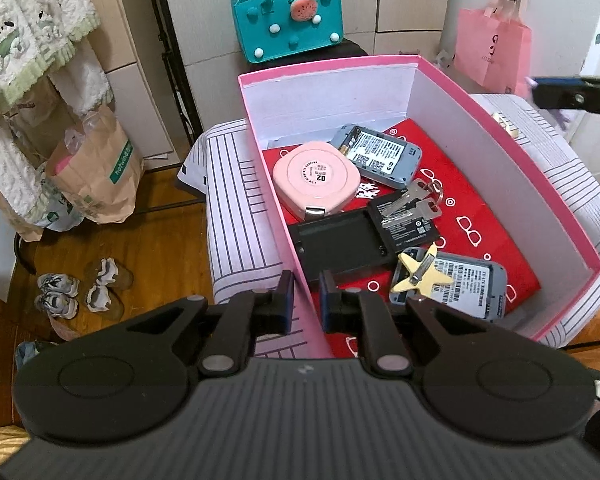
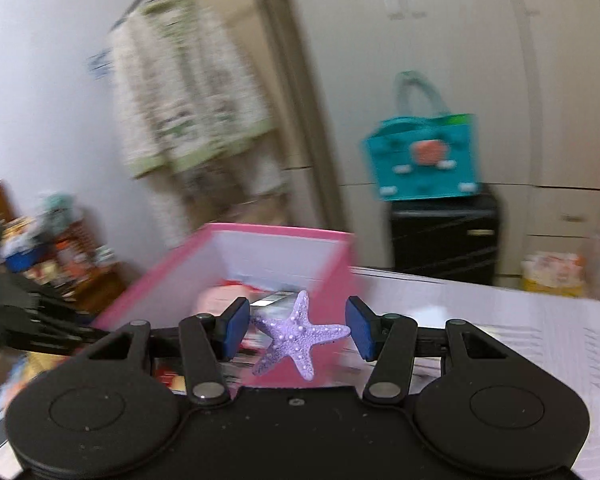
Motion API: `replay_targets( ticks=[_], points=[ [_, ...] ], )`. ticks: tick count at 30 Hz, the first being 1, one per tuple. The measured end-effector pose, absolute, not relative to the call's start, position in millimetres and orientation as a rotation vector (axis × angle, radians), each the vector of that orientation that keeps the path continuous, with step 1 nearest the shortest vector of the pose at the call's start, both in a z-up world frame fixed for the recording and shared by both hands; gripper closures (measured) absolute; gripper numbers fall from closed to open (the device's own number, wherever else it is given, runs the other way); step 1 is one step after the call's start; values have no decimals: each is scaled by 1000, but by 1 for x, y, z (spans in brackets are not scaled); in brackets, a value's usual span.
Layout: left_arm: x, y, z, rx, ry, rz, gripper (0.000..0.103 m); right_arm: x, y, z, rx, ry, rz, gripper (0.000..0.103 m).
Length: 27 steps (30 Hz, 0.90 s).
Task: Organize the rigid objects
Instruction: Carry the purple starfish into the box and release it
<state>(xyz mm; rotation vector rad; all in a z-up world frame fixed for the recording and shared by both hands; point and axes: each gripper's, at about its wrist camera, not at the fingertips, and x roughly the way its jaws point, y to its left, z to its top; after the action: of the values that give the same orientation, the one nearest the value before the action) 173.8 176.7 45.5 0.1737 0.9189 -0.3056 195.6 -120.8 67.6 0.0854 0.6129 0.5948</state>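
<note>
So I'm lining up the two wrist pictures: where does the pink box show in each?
Left wrist view: the pink box fills the centre and right, open, seen from above, with the left gripper shut on its near wall.
Right wrist view: it sits lower centre, blurred, behind the purple starfish.
Shared landmark: the teal handbag beyond the box.

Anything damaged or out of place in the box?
Two devices in the pink box seem opened, backs off: far grey router and near grey router. A loose battery lies under the keys.
</note>
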Motion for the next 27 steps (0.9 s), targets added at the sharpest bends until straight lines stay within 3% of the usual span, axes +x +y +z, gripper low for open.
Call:
replay_targets(
  ticks=[10,12,18,24,27],
  points=[
    [172,179,45,168,908,-304,91,282,-30,50,-254,790,758,45],
    [173,177,45,182,914,-308,91,292,-20,42,-308,816,765,53],
    [175,178,46,193,920,-322,90,304,-10,27,-362,826,725,53],
    [177,178,46,188,923,-326,90,287,-49,45,-214,698,681,47],
    [177,179,45,181,921,-319,90,264,-81,51,-146,616,650,31]
  ],
)
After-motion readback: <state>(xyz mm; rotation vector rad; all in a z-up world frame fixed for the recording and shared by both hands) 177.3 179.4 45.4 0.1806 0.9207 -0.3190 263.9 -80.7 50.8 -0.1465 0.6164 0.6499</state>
